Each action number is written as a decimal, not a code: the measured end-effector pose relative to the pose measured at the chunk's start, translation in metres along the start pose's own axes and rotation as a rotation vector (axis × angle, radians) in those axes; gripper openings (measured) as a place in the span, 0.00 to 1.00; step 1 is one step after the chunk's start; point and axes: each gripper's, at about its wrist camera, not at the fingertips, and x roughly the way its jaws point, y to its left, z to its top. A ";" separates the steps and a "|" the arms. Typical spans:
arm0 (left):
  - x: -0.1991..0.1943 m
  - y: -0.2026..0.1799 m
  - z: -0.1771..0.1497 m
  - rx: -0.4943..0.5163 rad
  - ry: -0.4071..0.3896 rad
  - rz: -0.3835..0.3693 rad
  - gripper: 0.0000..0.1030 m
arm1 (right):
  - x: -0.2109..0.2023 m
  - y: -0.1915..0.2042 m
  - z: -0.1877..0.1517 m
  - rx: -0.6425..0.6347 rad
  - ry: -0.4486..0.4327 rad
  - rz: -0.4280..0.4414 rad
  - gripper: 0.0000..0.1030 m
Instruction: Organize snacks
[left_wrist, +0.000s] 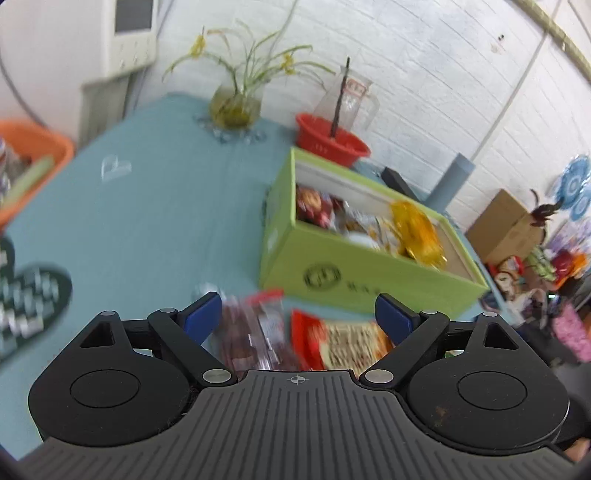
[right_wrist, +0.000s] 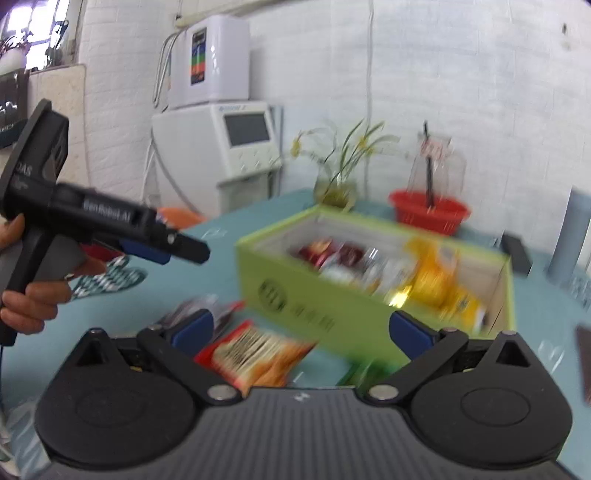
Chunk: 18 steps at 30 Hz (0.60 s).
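White brick walls stand behind a table (left_wrist: 140, 221) with a blue-green cloth. On it sits a green box (left_wrist: 354, 273) with snack packs inside, red ones and a yellow one (left_wrist: 417, 232).

My left tongs (left_wrist: 301, 317) are wide open. Nothing is gripped between the blue pads (left_wrist: 203, 319). Below them on the cloth lie a clear pack with dark red snacks (left_wrist: 251, 332) and a red and orange snack bag (left_wrist: 343, 343), just in front of the box. I cannot tell if a pad touches the clear pack.

My right tongs (right_wrist: 306, 332) are wide open too and grip nothing. The red and orange snack bag (right_wrist: 255, 354) lies under them, near the box (right_wrist: 369, 288).

Only the right view shows my left hand (right_wrist: 33, 291) on the black handle of the left tongs (right_wrist: 192, 251), seen from the side, off to the left. It also shows two white machines by the wall, one with a screen (right_wrist: 247, 133). Only the left view shows an orange basket (left_wrist: 33, 155) at the left edge and a brown carton (left_wrist: 509, 225) far right, with clutter near it.

Both views show a glass vase with a yellow plant (left_wrist: 236, 103), a red bowl (left_wrist: 332, 142) and a glass jug (left_wrist: 351, 96).

On the handle I read "GenRobot.AI", a bit blurred. The box has a round dark logo (left_wrist: 321, 277) with writing too blurred to read.
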 end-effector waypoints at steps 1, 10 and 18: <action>-0.004 -0.001 -0.009 -0.010 0.014 -0.025 0.76 | -0.001 0.008 -0.011 0.022 0.017 0.020 0.98; -0.013 -0.005 -0.066 -0.101 0.141 -0.134 0.73 | 0.012 0.081 -0.037 -0.142 0.067 0.100 0.98; -0.035 0.019 -0.087 -0.159 0.131 -0.099 0.73 | 0.061 0.088 -0.031 -0.210 0.186 0.078 0.99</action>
